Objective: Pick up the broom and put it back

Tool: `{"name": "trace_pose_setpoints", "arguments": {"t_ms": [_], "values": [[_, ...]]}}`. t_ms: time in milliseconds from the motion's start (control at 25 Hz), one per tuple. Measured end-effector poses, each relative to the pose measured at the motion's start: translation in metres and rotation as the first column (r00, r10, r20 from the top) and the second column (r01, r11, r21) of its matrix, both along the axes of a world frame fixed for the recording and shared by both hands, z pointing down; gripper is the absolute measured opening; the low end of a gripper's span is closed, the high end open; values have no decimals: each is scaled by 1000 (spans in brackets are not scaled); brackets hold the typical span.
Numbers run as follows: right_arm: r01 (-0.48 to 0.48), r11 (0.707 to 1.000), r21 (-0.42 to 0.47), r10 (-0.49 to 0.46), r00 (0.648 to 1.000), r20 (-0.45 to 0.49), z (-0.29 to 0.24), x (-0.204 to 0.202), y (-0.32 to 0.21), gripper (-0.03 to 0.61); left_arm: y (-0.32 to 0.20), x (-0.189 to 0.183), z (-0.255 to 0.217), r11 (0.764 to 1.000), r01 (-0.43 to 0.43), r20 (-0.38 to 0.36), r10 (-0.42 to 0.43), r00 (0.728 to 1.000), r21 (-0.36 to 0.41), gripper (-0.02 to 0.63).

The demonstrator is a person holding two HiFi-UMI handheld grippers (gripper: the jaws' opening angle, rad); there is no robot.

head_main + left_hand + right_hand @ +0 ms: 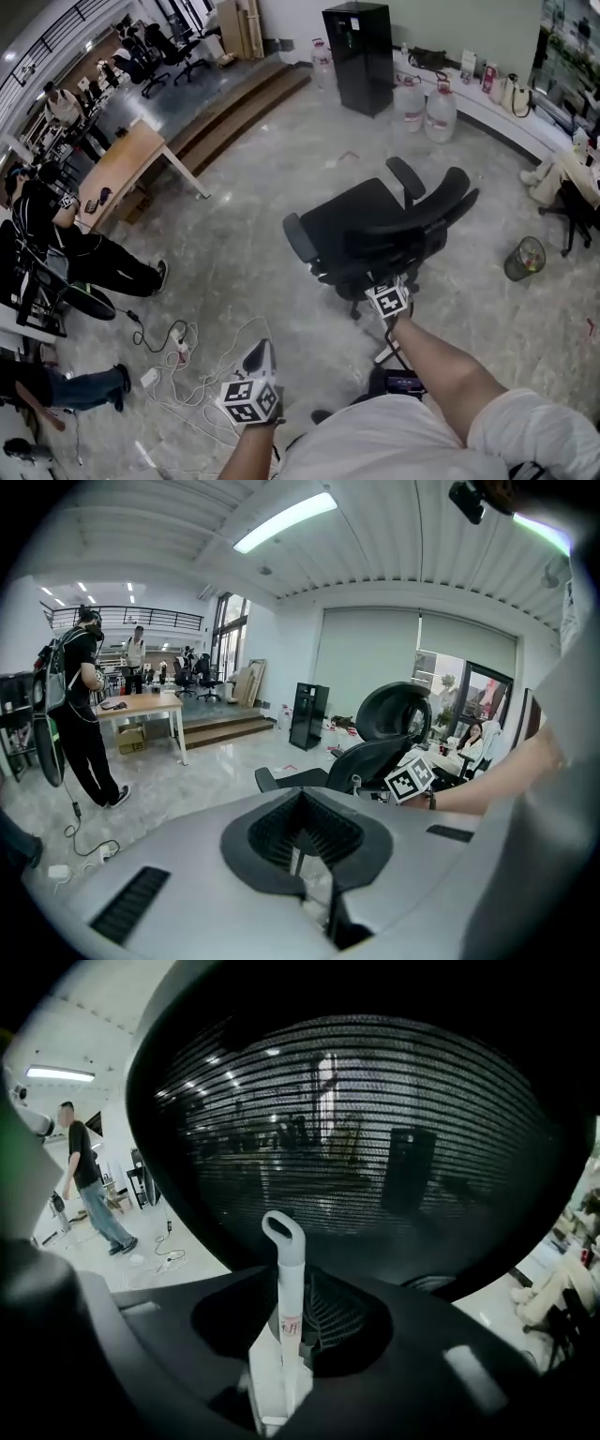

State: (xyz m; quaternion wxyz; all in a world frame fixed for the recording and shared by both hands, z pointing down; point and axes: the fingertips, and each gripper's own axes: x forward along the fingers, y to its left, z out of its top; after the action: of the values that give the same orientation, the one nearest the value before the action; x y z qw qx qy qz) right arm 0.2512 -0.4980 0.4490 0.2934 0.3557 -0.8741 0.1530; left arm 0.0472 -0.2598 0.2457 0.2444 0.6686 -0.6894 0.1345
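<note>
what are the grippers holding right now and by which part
The right gripper grips the white broom handle near its top end, just below the hanging loop. The left gripper holds nothing.

Only broom (290, 1279) handle tip shows, rest hidden btwn right gripper (284, 1342) jaws

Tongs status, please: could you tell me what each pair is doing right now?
Left tongs: closed, nothing between them.
Right tongs: closed on the pale grey loop-ended broom handle.

No print is legible (red marks on the broom handle (291, 1283) too blurred).
</note>
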Motion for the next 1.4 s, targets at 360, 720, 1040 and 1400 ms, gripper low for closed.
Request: {"name": "trace_pose_setpoints", "arguments": {"t_ms": [360, 720, 1040, 1400], "values": [[72, 993, 96, -77, 996, 45, -74, -28, 80, 84, 34, -25, -11, 997, -18, -41, 21, 999, 75, 5], [289, 934, 212, -324, 932, 159, -191, -178, 255, 3, 147, -116, -46, 984, 20, -61, -9, 998, 179, 5], [460, 846, 271, -529, 788, 314, -316, -328, 398, 3, 246, -203, -109, 943, 161, -41, -156, 987, 289, 5], [580, 743, 334, -669, 642, 374, -373, -401, 518, 2, 301, -239, -150, 896, 227, -17, -239, 971, 381, 5]]}}
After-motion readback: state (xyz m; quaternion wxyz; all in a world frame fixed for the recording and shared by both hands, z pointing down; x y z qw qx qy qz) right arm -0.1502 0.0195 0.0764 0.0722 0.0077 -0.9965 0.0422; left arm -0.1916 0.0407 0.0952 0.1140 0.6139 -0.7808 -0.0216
